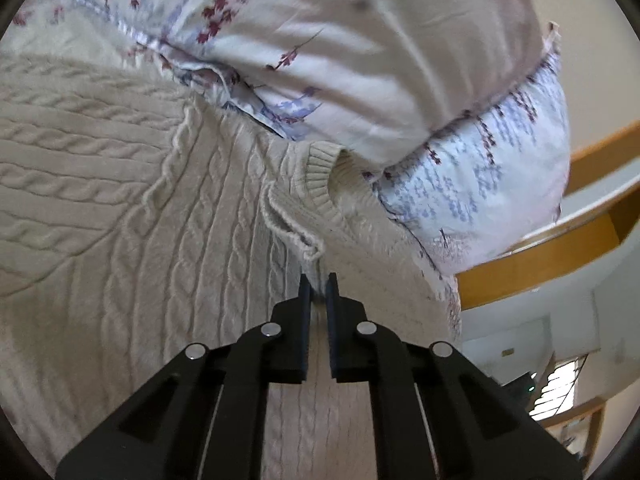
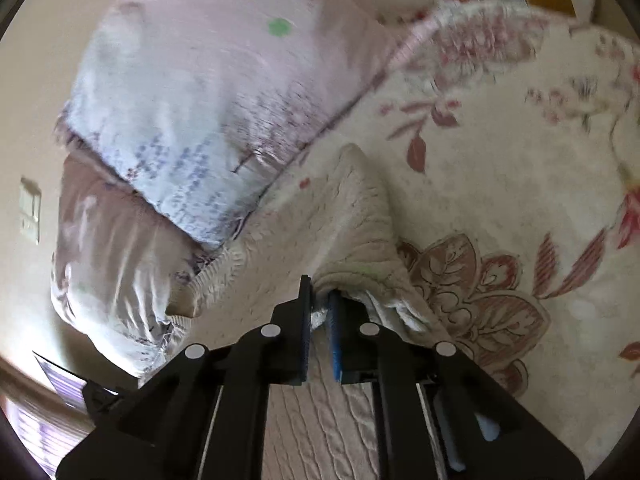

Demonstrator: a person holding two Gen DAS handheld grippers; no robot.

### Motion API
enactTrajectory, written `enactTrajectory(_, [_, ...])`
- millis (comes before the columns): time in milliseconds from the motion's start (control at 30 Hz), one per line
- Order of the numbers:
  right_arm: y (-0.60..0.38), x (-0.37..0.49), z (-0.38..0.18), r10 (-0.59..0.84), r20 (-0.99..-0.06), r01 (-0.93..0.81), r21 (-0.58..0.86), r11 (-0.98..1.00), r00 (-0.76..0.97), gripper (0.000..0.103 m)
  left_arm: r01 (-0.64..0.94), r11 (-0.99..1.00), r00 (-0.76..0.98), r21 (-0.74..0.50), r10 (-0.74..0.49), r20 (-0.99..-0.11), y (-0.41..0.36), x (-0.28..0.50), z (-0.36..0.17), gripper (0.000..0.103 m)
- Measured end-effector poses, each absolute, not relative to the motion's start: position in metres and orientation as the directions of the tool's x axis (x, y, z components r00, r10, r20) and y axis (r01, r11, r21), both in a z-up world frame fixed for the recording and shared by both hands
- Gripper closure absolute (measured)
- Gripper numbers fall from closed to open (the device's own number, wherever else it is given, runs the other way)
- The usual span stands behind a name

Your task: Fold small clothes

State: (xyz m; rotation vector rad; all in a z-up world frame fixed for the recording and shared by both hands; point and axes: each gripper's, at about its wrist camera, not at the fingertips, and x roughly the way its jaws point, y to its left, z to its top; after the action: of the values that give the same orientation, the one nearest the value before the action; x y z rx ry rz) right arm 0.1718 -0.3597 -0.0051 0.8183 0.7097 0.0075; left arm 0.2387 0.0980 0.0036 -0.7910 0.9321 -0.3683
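Cream cable-knit sweater (image 1: 132, 208), spread on the bed, ribbed neckline toward the pillows, one edge bunched up

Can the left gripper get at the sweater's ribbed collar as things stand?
Probably not right away: the left gripper is shut on a fold of the cream cable-knit sweater. The ribbed collar lies uncovered just ahead, so nothing else blocks it.

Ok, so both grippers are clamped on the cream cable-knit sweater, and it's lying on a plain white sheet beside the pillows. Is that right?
Not quite: the sheet isn't plain white. The right wrist view shows a cream bedspread printed with red and pink flowers and leaves. The rest stands: the left gripper and the right gripper are each shut on a fold of the cream cable-knit sweater, which lies beside the pillows.
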Motion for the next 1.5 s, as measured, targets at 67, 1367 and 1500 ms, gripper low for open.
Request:
enactTrajectory(67, [-0.358, 0.169, -0.008, 0.254, -0.595, 0.268, 0.648, 0.713, 0.763, 0.094, -0.053, 0.697, 0.556, -0.715, -0.574, -0.601, 0.099, 0.234, 0.001, 0.096])
enactTrajectory(1367, [-0.299, 0.143, -0.025, 0.350, -0.569, 0.056, 0.576, 0.816, 0.745, 0.037, -0.500, 0.393, 0.798, -0.772, -0.137, -0.587, 0.391, 0.135, -0.016, 0.064])
enactTrajectory(1500, [-0.298, 0.143, -0.026, 0.354, -0.566, 0.051, 0.578, 0.815, 0.744, 0.036, -0.515, 0.365, 0.797, -0.776, -0.129, -0.590, 0.402, 0.137, -0.021, 0.083])
